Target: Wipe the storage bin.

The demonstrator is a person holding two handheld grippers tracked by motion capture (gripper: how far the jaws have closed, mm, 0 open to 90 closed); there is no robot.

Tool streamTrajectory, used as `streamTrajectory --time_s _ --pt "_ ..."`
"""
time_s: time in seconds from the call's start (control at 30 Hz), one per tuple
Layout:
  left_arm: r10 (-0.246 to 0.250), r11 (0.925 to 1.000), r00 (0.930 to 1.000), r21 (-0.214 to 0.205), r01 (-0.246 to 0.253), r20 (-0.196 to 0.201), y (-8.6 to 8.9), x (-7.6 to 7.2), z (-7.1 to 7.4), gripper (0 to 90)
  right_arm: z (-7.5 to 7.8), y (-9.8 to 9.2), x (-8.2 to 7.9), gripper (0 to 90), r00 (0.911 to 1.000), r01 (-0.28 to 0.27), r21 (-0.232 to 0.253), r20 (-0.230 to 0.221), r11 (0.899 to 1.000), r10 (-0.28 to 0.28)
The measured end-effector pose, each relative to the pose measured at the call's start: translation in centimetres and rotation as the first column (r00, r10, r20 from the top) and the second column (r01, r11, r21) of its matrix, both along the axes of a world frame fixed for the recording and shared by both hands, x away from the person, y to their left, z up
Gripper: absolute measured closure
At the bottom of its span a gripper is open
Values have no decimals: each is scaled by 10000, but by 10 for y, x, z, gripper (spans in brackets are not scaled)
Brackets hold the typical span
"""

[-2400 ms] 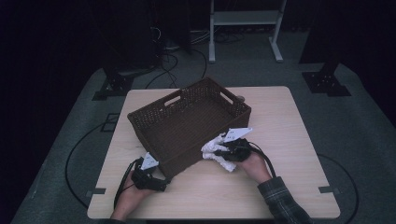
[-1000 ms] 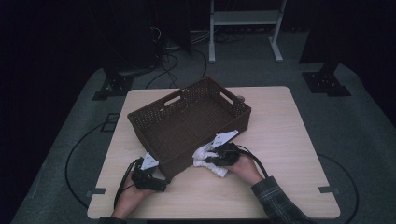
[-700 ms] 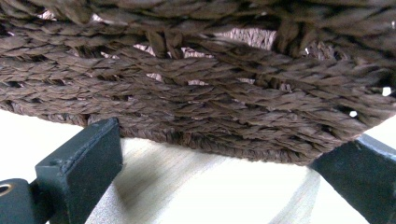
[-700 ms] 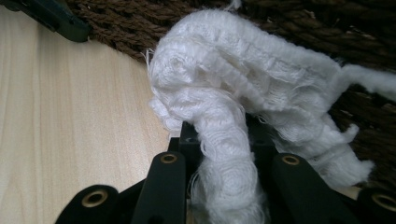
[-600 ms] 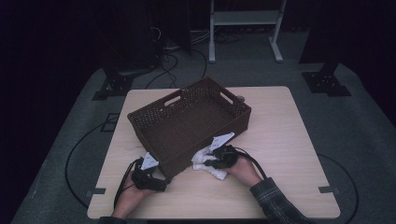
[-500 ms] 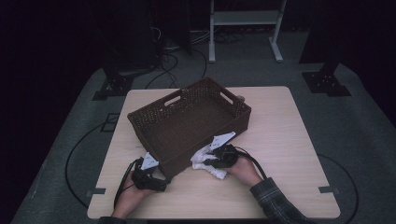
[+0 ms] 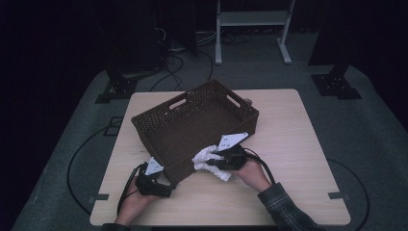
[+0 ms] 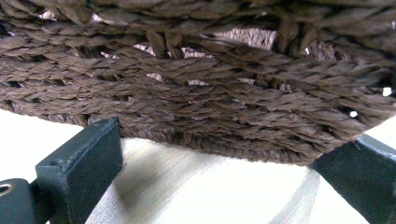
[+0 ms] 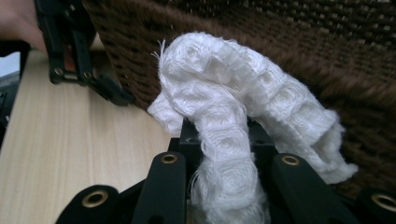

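Lifting the white cloth clear of the tabletop since a moment ago, we keep the right gripper fingers pinching it beside the brown basket, while our left gripper, fingers spread, steadies the near corner.

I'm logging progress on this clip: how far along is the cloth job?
Done: the right gripper is shut on the white cloth. In hand: the cloth hangs beside the brown basket, outside its wall, while the left gripper sits at the near corner. Left: getting the cloth inside.
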State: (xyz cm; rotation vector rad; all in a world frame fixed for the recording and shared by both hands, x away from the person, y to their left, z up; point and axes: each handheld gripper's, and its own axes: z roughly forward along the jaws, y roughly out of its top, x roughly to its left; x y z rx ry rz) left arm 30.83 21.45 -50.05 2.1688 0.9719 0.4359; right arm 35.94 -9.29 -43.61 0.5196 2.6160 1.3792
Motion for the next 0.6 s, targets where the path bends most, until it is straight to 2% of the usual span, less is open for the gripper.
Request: streamTrajectory --time_s 0.07,0.27,0.37,0.6 --pt "-1 10000 10000 0 1 -2 0 0 0 15 4 0 -2 737 9999 9 77 164 10000 -10" --pt "-9 10000 10000 18 10 -22 0 0 0 14 16 1 -6 736 9995 -160 588 264 9981 145" --pt "-12 10000 10000 23 12 -20 0 0 0 15 17 6 -6 737 9993 -226 412 306 9989 214" --pt "-7 10000 10000 15 7 -16 0 0 0 15 5 16 -3 736 9989 -458 143 42 9988 457"
